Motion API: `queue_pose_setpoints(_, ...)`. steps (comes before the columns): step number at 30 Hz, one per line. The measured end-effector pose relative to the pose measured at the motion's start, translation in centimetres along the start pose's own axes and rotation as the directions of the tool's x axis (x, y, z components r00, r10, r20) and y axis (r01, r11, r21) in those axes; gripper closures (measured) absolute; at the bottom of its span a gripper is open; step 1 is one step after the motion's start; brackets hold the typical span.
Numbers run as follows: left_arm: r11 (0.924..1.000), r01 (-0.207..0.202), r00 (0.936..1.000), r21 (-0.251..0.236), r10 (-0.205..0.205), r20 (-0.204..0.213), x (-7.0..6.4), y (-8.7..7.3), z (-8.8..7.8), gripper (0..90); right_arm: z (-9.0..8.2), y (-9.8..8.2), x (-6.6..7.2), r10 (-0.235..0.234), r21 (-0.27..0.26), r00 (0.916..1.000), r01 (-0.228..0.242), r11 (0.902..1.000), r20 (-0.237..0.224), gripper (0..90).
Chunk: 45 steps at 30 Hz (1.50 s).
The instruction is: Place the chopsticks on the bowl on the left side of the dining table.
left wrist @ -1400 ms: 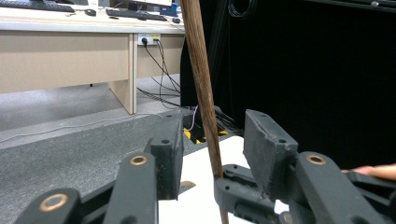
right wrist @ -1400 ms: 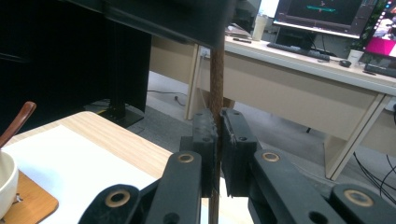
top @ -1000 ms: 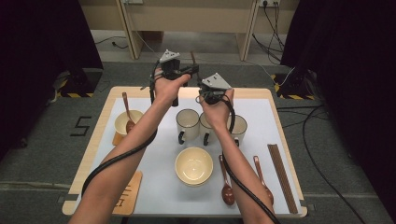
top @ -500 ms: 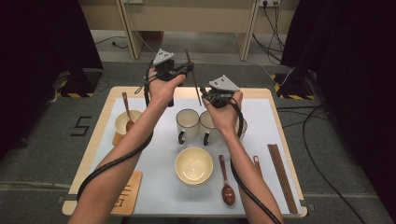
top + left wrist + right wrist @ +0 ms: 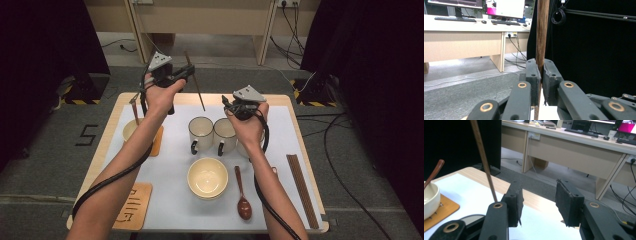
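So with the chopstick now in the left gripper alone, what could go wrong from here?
The left gripper pinches the chopstick near one end, so the long free part could swing or slip. Its tip hangs near the mugs and might knock one. The right gripper, whose jaws have just been opening, stands close beside the stick and could bump it.

On your bench [image 5: 280, 210] you have two white mugs [image 5: 201, 133] side by side, a cream bowl [image 5: 207, 177] below them, and a wooden spoon [image 5: 242, 195] just beside it. Another bowl [image 5: 131, 131] with a spoon sits on an orange coaster [image 5: 157, 142]; chopsticks [image 5: 302, 190] lie along your right edge.
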State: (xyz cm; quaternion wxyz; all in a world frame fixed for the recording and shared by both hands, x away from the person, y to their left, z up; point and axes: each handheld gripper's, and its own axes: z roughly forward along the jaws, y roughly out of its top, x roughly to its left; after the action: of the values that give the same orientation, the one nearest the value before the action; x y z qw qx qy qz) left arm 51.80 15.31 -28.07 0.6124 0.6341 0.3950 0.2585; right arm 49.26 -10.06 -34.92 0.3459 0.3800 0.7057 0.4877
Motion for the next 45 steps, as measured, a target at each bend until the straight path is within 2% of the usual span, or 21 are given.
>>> queue_pose_setpoints(16,1.0,-0.002,0.9991,-0.007,0.001,-0.042,1.5,-0.1,-2.4,83.1,-1.8,-1.4,-2.2,0.022,0.043,0.9989,-0.024,0.9988,0.041,56.5)
queue_pose_setpoints(23,1.0,0.002,0.9987,-0.003,-0.003,-0.051,1.8,-0.3,-3.2,83.1,-2.5,-1.8,-2.4,0.033,0.046,0.9983,-0.035,0.9984,0.048,56.1)
queue_pose_setpoints(30,0.9998,-0.02,0.9973,-0.009,0.019,-0.071,2.3,-0.5,-4.5,83.1,-3.1,-2.3,-2.7,0.043,0.045,0.9974,-0.046,0.9979,0.058,56.1)
queue_pose_setpoints(37,0.9997,-0.021,0.9959,-0.011,0.02,-0.088,2.7,-0.6,-5.9,83.1,-3.9,-3.0,-3.1,0.049,0.044,0.9964,-0.052,0.9977,0.07,55.9)
queue_pose_setpoints(45,0.9998,-0.016,0.9963,-0.008,0.015,-0.085,2.9,-1.2,-7.7,83.2,-5.0,-4.0,-3.3,0.056,0.038,0.9954,-0.059,0.9975,0.079,55.6)
